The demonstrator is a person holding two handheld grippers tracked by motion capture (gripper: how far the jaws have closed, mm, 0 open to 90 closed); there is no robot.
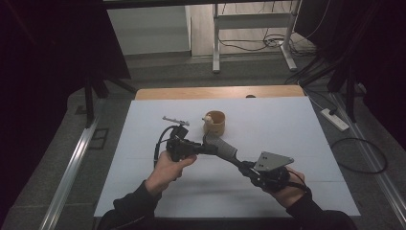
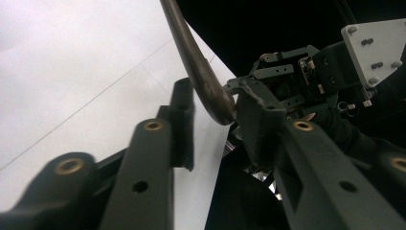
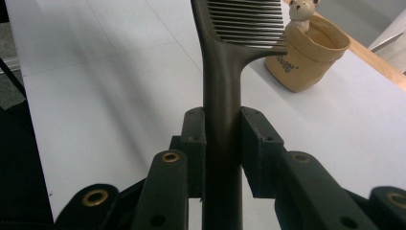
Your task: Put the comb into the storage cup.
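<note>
My R gripper (image 3: 222, 129) clamps comb (image 3: 234, 57) handle mid-table; L gripper (image 2: 210, 115) jaws apart around comb end, maybe touching. Beige cup (image 1: 215, 122) just behind, grey clip (image 1: 175, 120) nearby.

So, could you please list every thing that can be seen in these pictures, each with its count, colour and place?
comb: 1, dark grey, held above the table by its handle, teeth end near the pouch
pouch: 1, tan, upright on the far middle of the table, small animal figure on its rim
small tool: 1, grey, lying on the table left of the pouch
table: 1, white top with wooden far edge
power strip: 1, white, on the floor at right
left gripper: 1, black, open around the comb's handle end
right gripper: 1, black, shut on the comb handle
hands: 2, dark sleeves, at the near edge
</note>
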